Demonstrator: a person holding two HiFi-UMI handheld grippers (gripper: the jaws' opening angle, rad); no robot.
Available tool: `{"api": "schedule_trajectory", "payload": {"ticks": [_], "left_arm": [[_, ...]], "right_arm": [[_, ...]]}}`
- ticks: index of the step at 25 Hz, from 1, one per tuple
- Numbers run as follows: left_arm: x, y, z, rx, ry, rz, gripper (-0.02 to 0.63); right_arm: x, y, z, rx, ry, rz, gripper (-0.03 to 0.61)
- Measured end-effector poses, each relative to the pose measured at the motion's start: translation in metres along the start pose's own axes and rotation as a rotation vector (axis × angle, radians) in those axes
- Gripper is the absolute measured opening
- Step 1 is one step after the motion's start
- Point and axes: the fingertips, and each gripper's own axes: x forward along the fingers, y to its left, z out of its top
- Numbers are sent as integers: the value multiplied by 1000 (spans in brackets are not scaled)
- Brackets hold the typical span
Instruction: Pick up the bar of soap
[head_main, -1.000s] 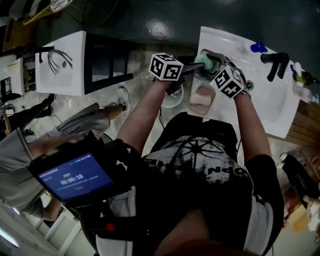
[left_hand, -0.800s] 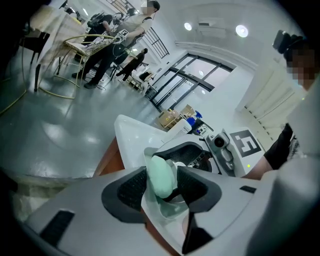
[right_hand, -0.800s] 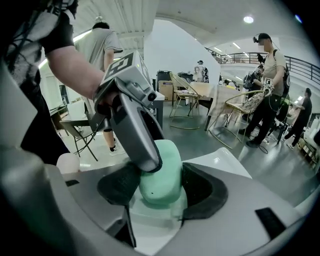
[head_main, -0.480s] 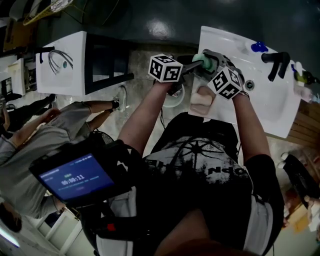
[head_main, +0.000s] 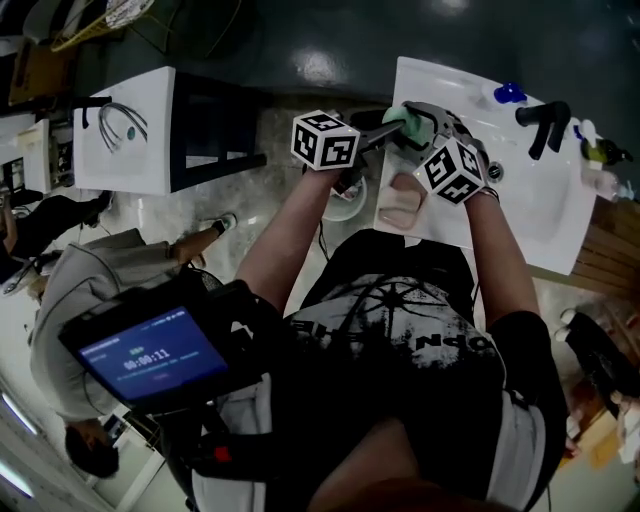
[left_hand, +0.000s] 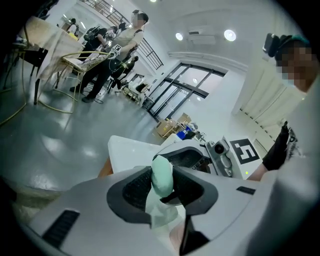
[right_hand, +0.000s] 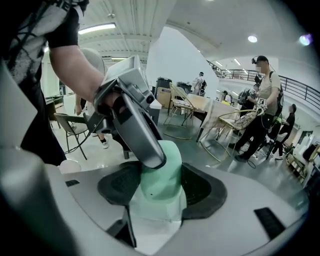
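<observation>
Main surface here is a white washbasin top (head_main: 545, 215) at the upper right of the head view. On it are a black tap (head_main: 541, 126), a small blue thing (head_main: 510, 94) near the back edge, and a pinkish patch (head_main: 402, 205) at the front, hard to tell what. There's a second white basin (head_main: 150, 150) well off to the left with its own black tap (head_main: 90, 100). A glossy dark floor (head_main: 300, 50) lies behind both.

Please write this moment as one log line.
left gripper: jaws just closed on soap | right gripper: shut on soap | place: above sink edge
</observation>
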Motion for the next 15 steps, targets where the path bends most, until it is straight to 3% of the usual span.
{"api": "schedule_trajectory", "payload": {"ticks": [15], "left_arm": [[-18, -69, 29, 114, -103, 26, 138]], "right_arm": [[-66, 4, 37, -112, -71, -72, 262]]}}
